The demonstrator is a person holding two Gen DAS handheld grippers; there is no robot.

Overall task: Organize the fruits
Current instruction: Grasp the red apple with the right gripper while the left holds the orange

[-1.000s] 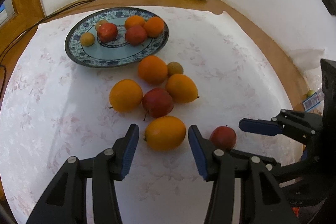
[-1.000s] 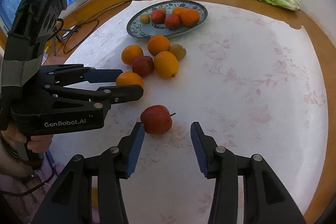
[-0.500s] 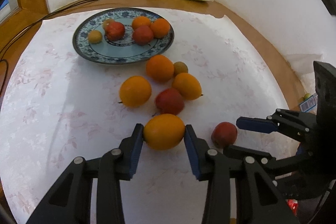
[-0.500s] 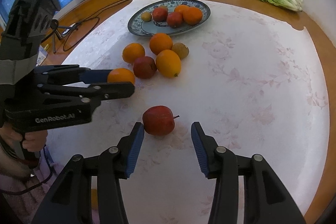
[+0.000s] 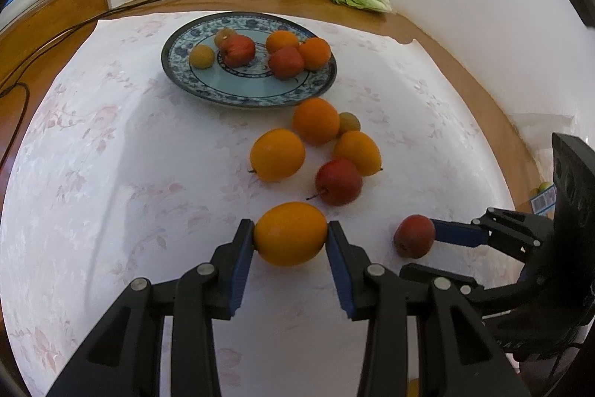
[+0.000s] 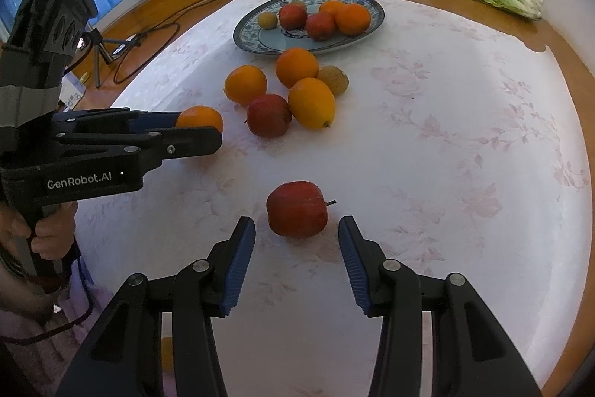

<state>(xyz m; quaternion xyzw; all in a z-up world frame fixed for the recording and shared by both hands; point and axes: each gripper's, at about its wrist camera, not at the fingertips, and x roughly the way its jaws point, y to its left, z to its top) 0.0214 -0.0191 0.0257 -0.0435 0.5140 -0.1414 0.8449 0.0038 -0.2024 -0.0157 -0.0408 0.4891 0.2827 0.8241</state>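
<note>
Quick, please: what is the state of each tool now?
Left tool: closed on an orange, jaws just closed.
Right tool: open, holding nothing; an apple lies just ahead of its tips.

The desk (image 5: 427, 25) is glossy varnished wood that mirrors the light, and most of it lies under a matt white cloth (image 5: 111, 196) with a faint pink flower print and soft creases. The plate (image 5: 178, 77) looks like glazed ceramic, shiny, with blue patterning. The oranges (image 5: 277, 154) have a dull, finely dimpled skin; the red apple (image 6: 296, 209) is smoother with a slight sheen. Both the left gripper (image 5: 290, 240) and the right gripper (image 6: 296, 240) are matt black plastic with ribbed blue pads (image 6: 238, 270) and small bright metal pins (image 6: 390, 265).
</note>
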